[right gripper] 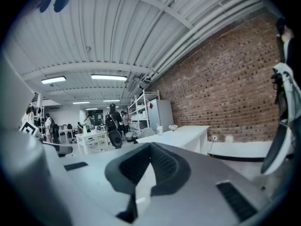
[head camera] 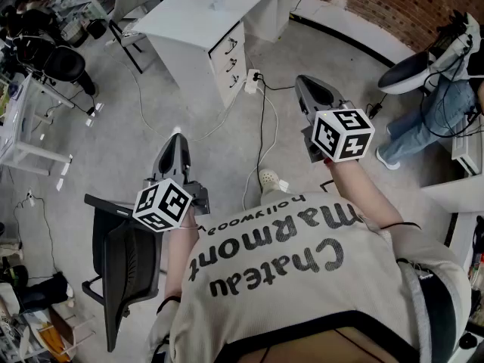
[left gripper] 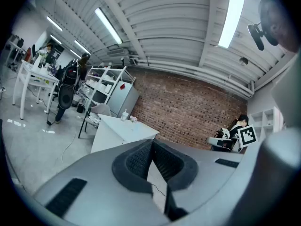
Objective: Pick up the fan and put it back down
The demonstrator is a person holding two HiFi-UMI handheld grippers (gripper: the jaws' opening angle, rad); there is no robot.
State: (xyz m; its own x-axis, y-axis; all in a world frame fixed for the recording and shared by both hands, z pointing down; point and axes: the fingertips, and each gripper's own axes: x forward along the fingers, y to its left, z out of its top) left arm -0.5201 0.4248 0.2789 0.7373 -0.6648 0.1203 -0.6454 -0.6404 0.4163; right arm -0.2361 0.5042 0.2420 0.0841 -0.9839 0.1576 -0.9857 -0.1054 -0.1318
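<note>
What looks like a black round-headed standing fan [head camera: 65, 63] stands far off at the left, beside a person; it also shows as the fan [left gripper: 67, 96] in the left gripper view and the fan [right gripper: 115, 138] in the right gripper view. Both grippers are held in the air in front of the person, far from it. My left gripper [head camera: 176, 136] is shut, its jaws meeting at the tip with nothing between them [left gripper: 153, 143]. My right gripper [head camera: 305, 82] is also shut and empty [right gripper: 150, 148]. Both point roughly level towards the white desk.
A white desk with drawers [head camera: 214, 23] stands ahead, with a power strip [head camera: 252, 80] and cables [head camera: 262, 131] on the floor before it. A black office chair [head camera: 125, 263] is close at the left. A seated person [head camera: 423, 119] is at the right, a brick wall [head camera: 393, 2] behind.
</note>
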